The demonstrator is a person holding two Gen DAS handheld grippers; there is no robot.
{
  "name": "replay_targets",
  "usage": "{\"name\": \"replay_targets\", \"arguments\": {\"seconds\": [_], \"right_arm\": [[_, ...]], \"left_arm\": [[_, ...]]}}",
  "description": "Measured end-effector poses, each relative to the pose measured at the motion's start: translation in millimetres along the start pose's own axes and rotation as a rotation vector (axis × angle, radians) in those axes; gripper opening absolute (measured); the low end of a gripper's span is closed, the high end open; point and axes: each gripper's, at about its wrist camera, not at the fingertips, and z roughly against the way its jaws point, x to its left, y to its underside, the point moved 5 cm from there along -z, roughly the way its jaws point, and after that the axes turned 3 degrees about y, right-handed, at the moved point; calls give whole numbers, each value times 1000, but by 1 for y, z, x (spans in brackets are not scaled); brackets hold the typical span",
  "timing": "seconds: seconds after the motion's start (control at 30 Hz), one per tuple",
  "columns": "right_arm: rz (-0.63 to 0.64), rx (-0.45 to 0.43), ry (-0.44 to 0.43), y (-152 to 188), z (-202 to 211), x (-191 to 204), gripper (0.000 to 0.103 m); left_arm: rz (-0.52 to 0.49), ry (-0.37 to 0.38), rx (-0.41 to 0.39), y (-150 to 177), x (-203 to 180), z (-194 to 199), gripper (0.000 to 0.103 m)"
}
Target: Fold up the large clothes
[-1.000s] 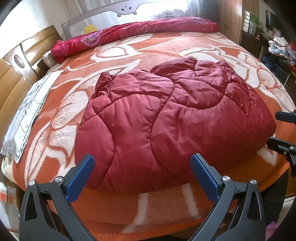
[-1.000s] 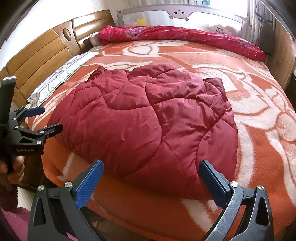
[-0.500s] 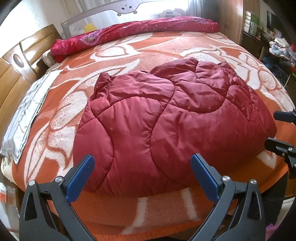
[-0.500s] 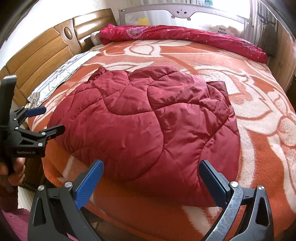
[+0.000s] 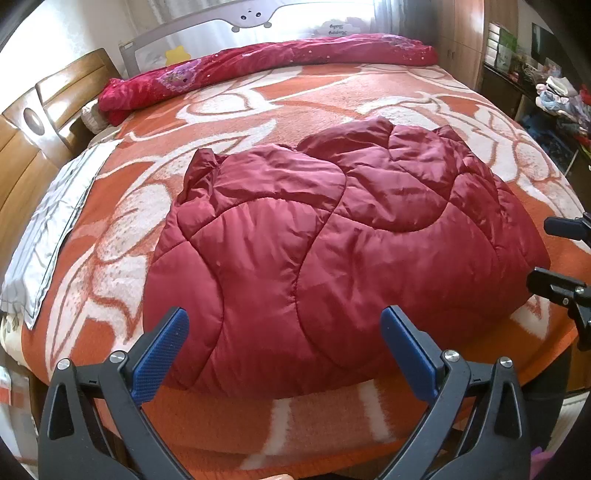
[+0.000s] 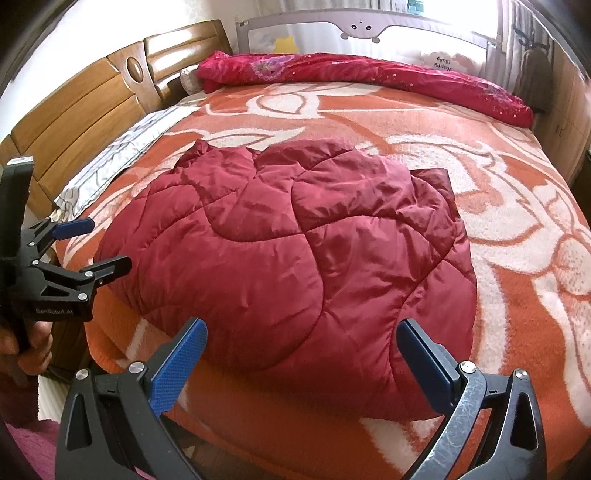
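A dark red quilted padded garment point(image 5: 332, 251) lies folded in a puffy mound on the orange and white bed blanket point(image 5: 240, 122); it also shows in the right wrist view point(image 6: 295, 266). My left gripper point(image 5: 284, 332) is open and empty, hovering just above the garment's near edge. My right gripper point(image 6: 301, 345) is open and empty, above the near edge on the other side. The left gripper also appears at the left of the right wrist view point(image 6: 92, 243), open. The right gripper's fingers point(image 5: 554, 284) show at the right edge of the left wrist view.
A rolled red patterned quilt point(image 6: 369, 77) lies along the far side by a grey bed rail point(image 6: 362, 26). A wooden headboard point(image 6: 74, 122) and grey-white pillow cloth point(image 6: 118, 158) are at left. Cluttered shelves point(image 5: 554, 96) stand right of the bed.
Both grippers have drawn slightly back and up from the garment; it sits a little farther in view. Both stay open and empty.
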Motion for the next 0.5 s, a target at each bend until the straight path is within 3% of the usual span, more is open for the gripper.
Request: {"name": "replay_targets", "arguments": {"seconds": [0.5], "right_arm": [[1, -1, 0, -6, -1, -2, 103]], "left_arm": [[9, -5, 0, -5, 3, -2, 103]]}}
